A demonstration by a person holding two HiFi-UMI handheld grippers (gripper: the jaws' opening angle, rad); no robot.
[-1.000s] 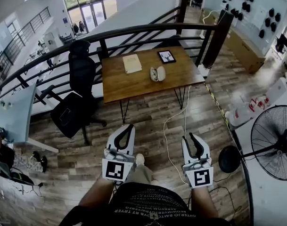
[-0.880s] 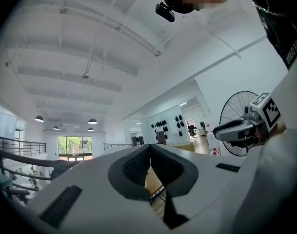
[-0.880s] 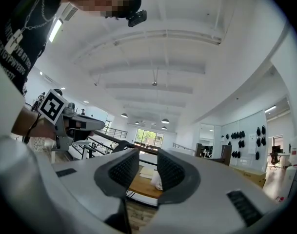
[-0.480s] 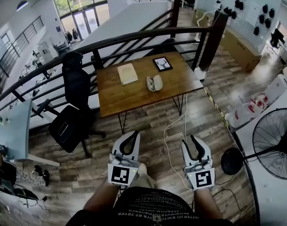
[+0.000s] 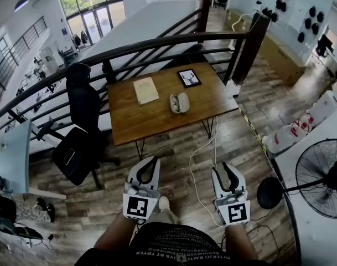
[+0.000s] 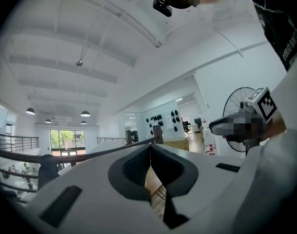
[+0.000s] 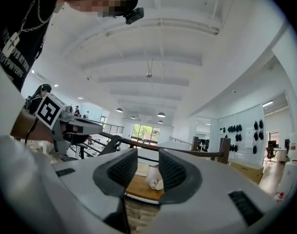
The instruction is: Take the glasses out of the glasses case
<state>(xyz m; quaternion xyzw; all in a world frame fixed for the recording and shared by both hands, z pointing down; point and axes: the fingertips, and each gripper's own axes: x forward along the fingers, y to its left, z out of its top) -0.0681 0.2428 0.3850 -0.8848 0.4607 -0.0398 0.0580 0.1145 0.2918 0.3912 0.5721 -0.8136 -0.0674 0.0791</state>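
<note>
Since the white oval glasses case (image 5: 179,102) sits far ahead on the brown wooden tabletop (image 5: 157,121), the head view suggests a hurried reach could knock it off; its contents cannot be made out. Left gripper view: left tongs (image 6: 149,147) pressed together, empty. Right gripper view: right tongs (image 7: 148,162) apart, the case framed beyond them, untouched.

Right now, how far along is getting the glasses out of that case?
Done: nothing. The glasses case lies on the wooden table, far ahead of both grippers; too small to tell if it is open. In hand: nothing. The left gripper is shut and empty, the right gripper open and empty, both low over the floor. Left: the whole job, starting with reaching the table.
</note>
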